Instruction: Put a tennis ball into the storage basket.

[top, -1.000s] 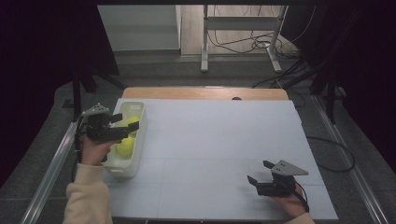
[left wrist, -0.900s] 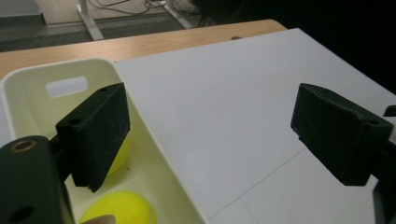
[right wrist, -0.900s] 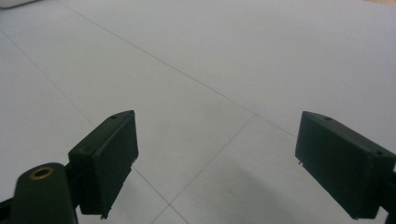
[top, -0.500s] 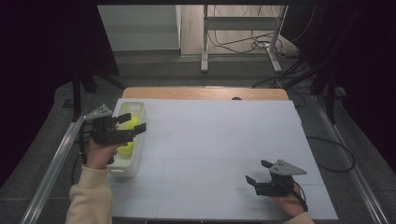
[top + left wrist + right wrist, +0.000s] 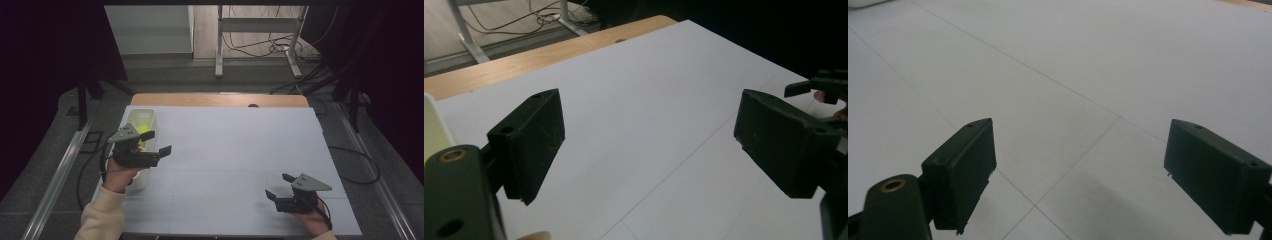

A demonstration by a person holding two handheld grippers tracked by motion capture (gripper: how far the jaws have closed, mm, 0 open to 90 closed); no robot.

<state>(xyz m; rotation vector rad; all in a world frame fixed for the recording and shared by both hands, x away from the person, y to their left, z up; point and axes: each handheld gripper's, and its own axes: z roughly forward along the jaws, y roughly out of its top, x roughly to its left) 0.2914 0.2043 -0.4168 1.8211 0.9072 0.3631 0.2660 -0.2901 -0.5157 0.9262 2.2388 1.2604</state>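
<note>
My left gripper [image 5: 156,142] hovers at the left side of the white table sheet [image 5: 235,150], just right of a pale translucent bin [image 5: 141,114] holding yellow-green balls [image 5: 145,134]. Its jaws stand apart with nothing between them [image 5: 651,135]; they have just been closing a little. The bin's edge [image 5: 431,131] shows at the left of the left gripper view. My right gripper [image 5: 279,186] rests low near the table's front right, open and empty [image 5: 1093,165], and it appears far off [image 5: 824,85] in the left gripper view.
A wooden table edge [image 5: 215,100] runs along the far side of the sheet. Beyond it stand a metal frame [image 5: 255,45] and loose cables [image 5: 260,47] on the floor. Metal rails [image 5: 55,180] flank the table. A sleeve [image 5: 102,217] enters at bottom left.
My left gripper has come away from above the bin, moving nearer and rightward over the sheet. The right gripper has stayed put.
</note>
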